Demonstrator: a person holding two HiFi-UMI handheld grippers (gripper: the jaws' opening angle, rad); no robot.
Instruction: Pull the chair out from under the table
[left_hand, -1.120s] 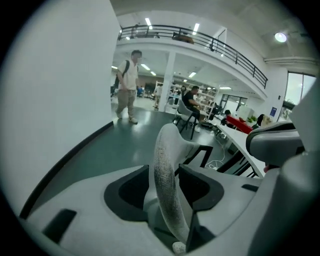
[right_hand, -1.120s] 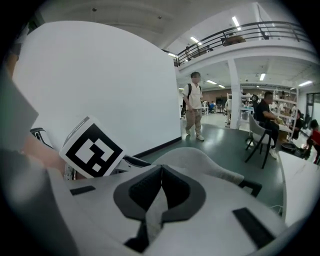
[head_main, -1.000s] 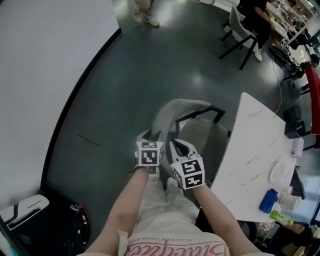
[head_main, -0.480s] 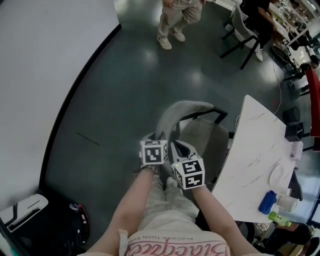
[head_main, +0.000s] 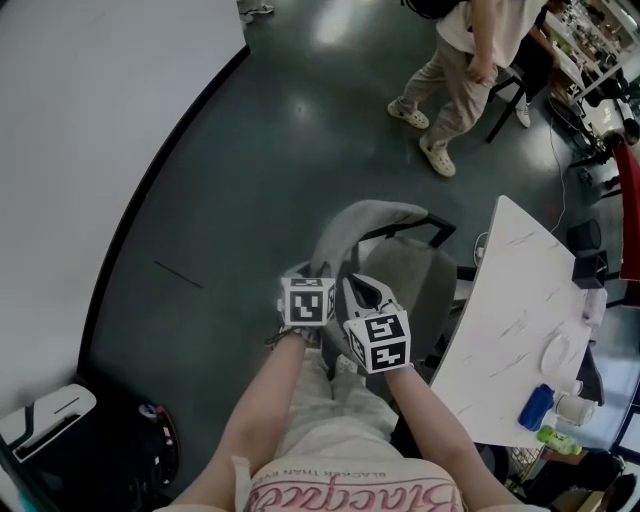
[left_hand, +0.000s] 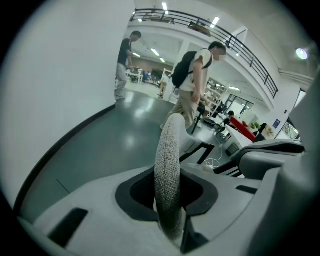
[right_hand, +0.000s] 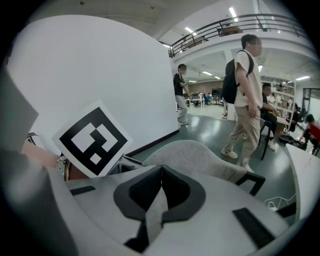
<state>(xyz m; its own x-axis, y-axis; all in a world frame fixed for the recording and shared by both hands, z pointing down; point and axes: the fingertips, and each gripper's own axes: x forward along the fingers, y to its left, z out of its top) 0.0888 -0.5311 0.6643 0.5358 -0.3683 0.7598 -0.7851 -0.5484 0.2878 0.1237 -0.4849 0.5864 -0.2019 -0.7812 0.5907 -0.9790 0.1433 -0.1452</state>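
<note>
Head view: the chair (head_main: 400, 270) stood just left of the desk (head_main: 515, 300). Left gripper view: the left tongs (left_hand: 168, 192) had just closed on its backrest (left_hand: 168, 145). Right gripper view: the right tongs (right_hand: 158, 195), narrow, pinched the backrest too.

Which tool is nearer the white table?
Right. The right tool is at the chair back, nearer the table; the left tool, just closed on it, sits farther away.

The chair (head_main: 400, 272) hides its legs beneath its own seat and the table (head_main: 512, 312); the passer-by (head_main: 452, 72) is cut off at the shoulders in the head view.
</note>
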